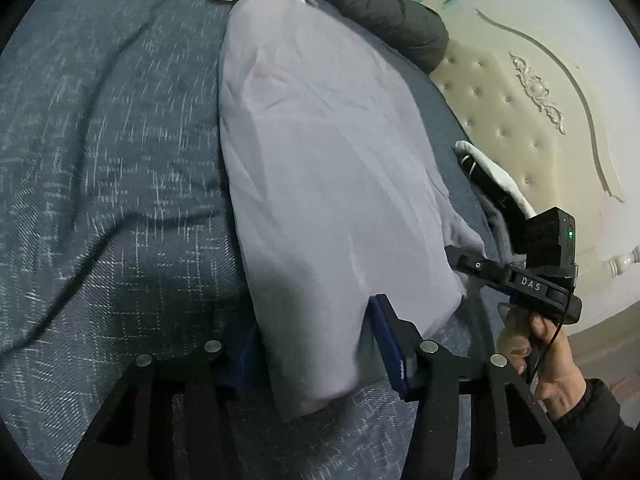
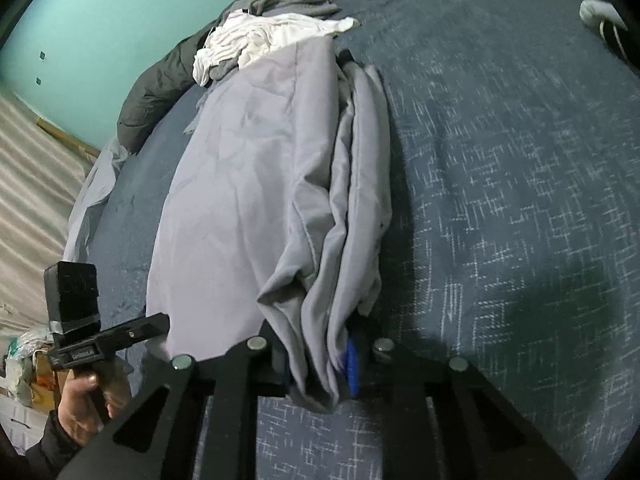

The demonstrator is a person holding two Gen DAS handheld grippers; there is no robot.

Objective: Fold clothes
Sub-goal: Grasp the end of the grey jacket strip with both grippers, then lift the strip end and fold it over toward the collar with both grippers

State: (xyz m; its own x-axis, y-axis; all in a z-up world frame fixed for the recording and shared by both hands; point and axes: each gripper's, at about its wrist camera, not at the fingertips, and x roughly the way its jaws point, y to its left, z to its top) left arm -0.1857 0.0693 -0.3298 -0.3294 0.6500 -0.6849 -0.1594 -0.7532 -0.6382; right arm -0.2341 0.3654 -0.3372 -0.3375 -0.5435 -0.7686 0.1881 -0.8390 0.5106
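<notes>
A pale grey garment (image 1: 320,160) lies lengthwise on the blue bedspread (image 1: 100,160), folded into a long strip. Its near end fills the gap of my left gripper (image 1: 314,320); one blue pad (image 1: 390,348) touches its side and the other is hidden under the cloth, so it looks shut on the cloth. In the right wrist view the garment (image 2: 240,200) has bunched folds along its right edge. My right gripper (image 2: 320,360) is shut on those folds, a blue pad (image 2: 351,368) pressed against them. Each gripper also shows in the other view, the right gripper (image 1: 464,258) and the left gripper (image 2: 156,324), both at the garment's near end.
A heap of white and grey clothes (image 2: 272,36) sits at the garment's far end, with a dark padded jacket (image 1: 380,12) behind it. A cream tufted headboard (image 1: 520,100) stands at the right. A black and white item (image 1: 492,184) lies by the bed edge. A hand (image 1: 548,360) holds the right gripper.
</notes>
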